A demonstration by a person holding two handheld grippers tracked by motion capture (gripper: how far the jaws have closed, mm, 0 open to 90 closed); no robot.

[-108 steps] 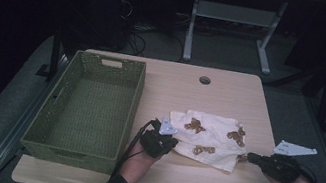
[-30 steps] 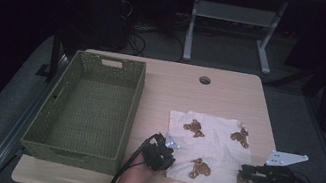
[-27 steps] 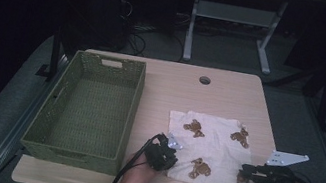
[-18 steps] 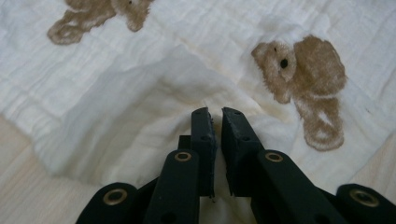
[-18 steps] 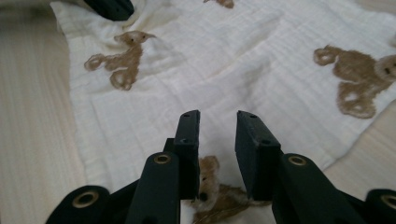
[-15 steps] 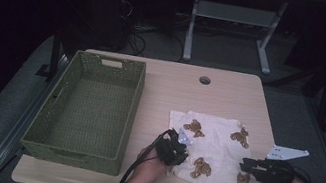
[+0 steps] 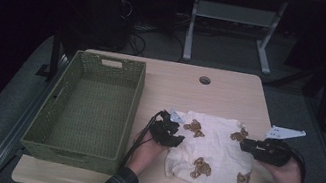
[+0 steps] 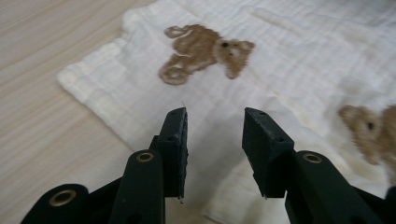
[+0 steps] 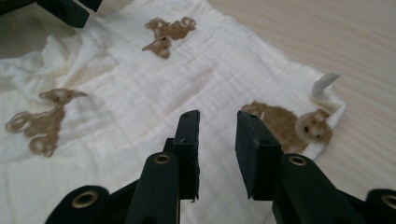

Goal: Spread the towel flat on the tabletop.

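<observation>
1. High view: a cream cloth [image 7: 213,153] printed with brown teddy bears lies spread on my worktop [image 7: 212,87], right of the green woven basket [image 7: 89,106]. My left tongs [image 7: 177,135] sit at the cloth's left edge and my right tongs [image 7: 247,146] at its right edge.
2. Left gripper view: my left tongs [image 8: 215,140] have just been opening. The jaws stand apart above the cloth [image 8: 289,60], with nothing pinched between them. A bear print [image 8: 203,51] lies just ahead, near the cloth's corner.
3. Right gripper view: my right tongs [image 9: 217,135] stand with a gap between the jaws, over the cloth [image 9: 140,93], gripping nothing. A bear print [image 9: 289,123] and a small white tag [image 9: 324,84] lie at the corner beside them.
</observation>
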